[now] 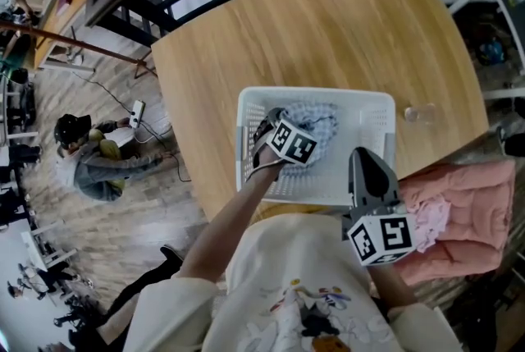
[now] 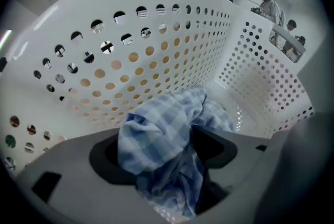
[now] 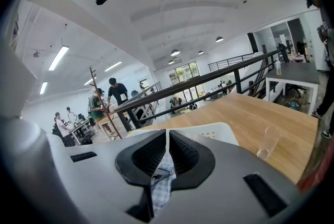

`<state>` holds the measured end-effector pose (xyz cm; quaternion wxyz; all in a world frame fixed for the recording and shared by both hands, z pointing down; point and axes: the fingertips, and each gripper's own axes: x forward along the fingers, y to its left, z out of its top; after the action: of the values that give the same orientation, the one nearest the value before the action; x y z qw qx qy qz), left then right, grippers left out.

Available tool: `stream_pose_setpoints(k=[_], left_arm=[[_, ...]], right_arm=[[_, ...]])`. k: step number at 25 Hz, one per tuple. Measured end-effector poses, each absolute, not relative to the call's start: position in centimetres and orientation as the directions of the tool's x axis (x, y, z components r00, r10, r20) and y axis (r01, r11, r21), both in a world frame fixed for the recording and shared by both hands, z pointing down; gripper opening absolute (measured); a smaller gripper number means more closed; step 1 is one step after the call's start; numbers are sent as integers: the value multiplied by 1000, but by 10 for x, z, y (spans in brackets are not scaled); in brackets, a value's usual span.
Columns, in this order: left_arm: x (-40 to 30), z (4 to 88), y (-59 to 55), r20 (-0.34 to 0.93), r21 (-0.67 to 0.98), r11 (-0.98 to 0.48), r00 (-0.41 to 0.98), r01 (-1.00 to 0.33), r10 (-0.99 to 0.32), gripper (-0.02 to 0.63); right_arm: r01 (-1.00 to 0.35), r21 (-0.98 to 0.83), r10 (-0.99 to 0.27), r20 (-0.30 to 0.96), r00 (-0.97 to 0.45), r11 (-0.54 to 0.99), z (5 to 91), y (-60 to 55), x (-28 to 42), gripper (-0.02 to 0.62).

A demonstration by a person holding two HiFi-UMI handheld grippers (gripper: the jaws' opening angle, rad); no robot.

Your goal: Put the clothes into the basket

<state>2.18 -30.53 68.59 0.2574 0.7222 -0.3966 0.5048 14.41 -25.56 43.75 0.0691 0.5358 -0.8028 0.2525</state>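
Blue checked cloth [image 1: 320, 122] lies in the white basket [image 1: 385, 108] on the wooden surface [image 1: 328, 30] in the head view, directly under the left gripper [image 1: 271, 137], whose jaws point down into it. The right gripper [image 1: 365, 157] hangs over the basket's near right edge. Pink clothes [image 1: 463, 215] are heaped to the right of its jaws, and a clear cup [image 1: 420, 114] stands beyond them, outside the basket.

The left gripper view shows the left gripper [image 2: 167, 151] with its jaws released and spread wide. The cloth [image 2: 162, 129] is bunched loosely between them, and the perforated basket [image 2: 156, 61] wall curves close ahead and on both sides.

In the right gripper view, the right gripper [image 3: 167, 137] has its jaws clenched tip to tip. A strip of the same cloth [image 3: 160, 184] shows in the slit below the tips; whether it is pinched or lies beyond I cannot tell. Ahead of the jaws is the basket [image 3: 214, 131] rim, to their right the cup [image 3: 267, 143], and farther off a black railing [image 3: 209, 79] and standing people [image 3: 112, 95].
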Motion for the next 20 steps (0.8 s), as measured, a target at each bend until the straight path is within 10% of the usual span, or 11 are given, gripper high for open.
stream_pose_setpoints(k=[20], left_arm=[[37, 579, -291, 815, 53, -461, 305, -886, -492, 296]], right_arm=[[-889, -325, -840, 335, -427, 322, 422, -225, 151, 34]])
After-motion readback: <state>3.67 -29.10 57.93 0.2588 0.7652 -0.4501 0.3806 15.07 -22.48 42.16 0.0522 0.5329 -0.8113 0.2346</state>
